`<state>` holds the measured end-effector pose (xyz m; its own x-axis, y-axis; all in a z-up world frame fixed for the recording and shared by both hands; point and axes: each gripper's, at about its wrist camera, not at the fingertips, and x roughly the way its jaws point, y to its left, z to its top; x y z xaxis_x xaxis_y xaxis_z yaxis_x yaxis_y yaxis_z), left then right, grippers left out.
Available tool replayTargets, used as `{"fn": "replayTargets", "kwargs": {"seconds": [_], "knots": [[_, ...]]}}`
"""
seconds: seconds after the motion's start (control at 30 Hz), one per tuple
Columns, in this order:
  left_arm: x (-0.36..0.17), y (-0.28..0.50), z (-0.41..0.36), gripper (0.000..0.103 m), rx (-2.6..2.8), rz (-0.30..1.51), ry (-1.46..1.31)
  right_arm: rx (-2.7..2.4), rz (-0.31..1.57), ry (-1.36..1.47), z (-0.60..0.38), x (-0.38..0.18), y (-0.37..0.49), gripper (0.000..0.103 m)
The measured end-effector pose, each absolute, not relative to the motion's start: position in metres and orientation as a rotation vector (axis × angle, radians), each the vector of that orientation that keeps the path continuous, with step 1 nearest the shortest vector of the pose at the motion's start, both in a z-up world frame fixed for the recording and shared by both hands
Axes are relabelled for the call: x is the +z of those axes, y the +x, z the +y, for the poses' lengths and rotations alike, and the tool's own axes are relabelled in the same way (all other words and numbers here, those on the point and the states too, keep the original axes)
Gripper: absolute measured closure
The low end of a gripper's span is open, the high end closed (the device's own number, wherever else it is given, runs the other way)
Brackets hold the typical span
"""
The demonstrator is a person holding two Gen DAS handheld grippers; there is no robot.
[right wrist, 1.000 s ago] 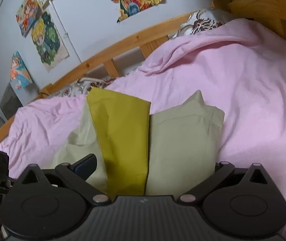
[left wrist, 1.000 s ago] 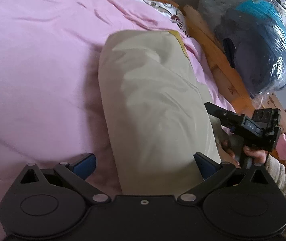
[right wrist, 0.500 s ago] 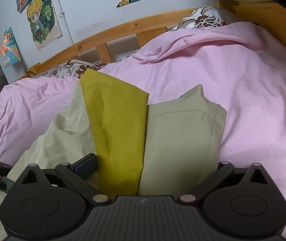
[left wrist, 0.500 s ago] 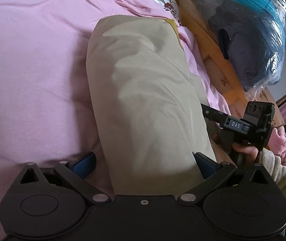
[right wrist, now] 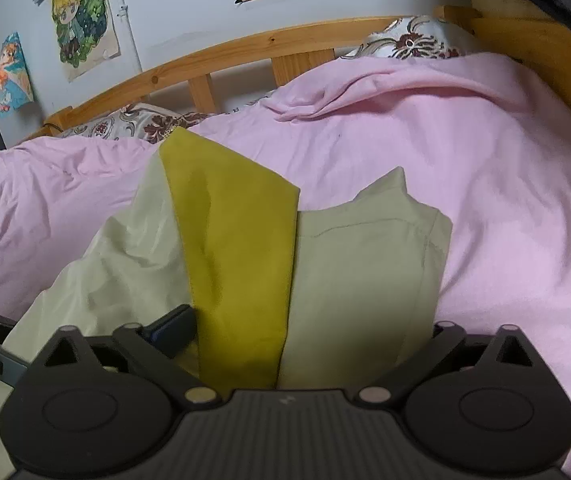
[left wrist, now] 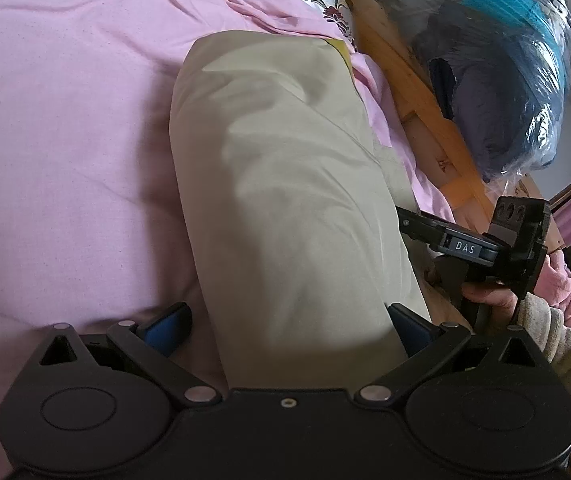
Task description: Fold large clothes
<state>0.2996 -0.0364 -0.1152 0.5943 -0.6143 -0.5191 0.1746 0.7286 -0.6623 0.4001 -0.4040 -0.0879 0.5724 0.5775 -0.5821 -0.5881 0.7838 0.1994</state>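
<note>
The pale khaki cotton garment with a mustard-yellow panel (right wrist: 241, 248) lies on the pink bedsheet (left wrist: 65, 120) as a long narrow strip, its near end running between the fingers of both tongs. The left gripper (left wrist: 285, 320) stands spread wide, the cloth passing through its gap unpinched. The right gripper (right wrist: 293, 328) is also wide but its jaws are closing, with cloth between them and no pinch yet visible. Judging by the shape, the lengthwise folds look done; folding the strip across, towards the wooden bed rail (right wrist: 245, 48) beyond the tongs, seemingly remains.
</note>
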Motion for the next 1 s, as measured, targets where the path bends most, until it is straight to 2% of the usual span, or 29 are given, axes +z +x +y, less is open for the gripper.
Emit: {"fn": "replayTargets", "kwargs": {"seconds": [0.27, 0.33, 0.37, 0.43, 0.67, 0.7, 0.83, 1.0], "knots": [[-0.115, 0.308, -0.036, 0.001, -0.518, 0.844, -0.604, 0.731, 0.678, 0.002, -0.408, -0.085, 0.398, 0.031], [-0.114, 0.311, -0.037, 0.001, -0.514, 0.857, -0.599, 0.747, 0.685, 0.011, -0.408, -0.086, 0.397, 0.044], [-0.113, 0.313, -0.039, 0.002, -0.509, 0.866, -0.595, 0.754, 0.689, 0.014, -0.407, -0.086, 0.396, 0.047], [-0.110, 0.317, -0.042, 0.013, -0.516, 0.887, -0.599, 0.759, 0.695, 0.009, -0.404, -0.085, 0.394, 0.058], [-0.103, 0.322, -0.050, 0.021, -0.487, 0.918, -0.582, 0.744, 0.719, -0.001, -0.397, -0.079, 0.388, 0.076], [-0.102, 0.322, -0.051, 0.023, -0.483, 0.917, -0.574, 0.742, 0.718, 0.000, -0.397, -0.079, 0.387, 0.087], [-0.096, 0.319, -0.053, 0.031, -0.465, 0.905, -0.549, 0.721, 0.706, -0.008, -0.396, -0.074, 0.383, 0.093], [-0.089, 0.313, -0.053, 0.037, -0.448, 0.896, -0.533, 0.725, 0.692, -0.006, -0.393, -0.062, 0.378, 0.094]]}}
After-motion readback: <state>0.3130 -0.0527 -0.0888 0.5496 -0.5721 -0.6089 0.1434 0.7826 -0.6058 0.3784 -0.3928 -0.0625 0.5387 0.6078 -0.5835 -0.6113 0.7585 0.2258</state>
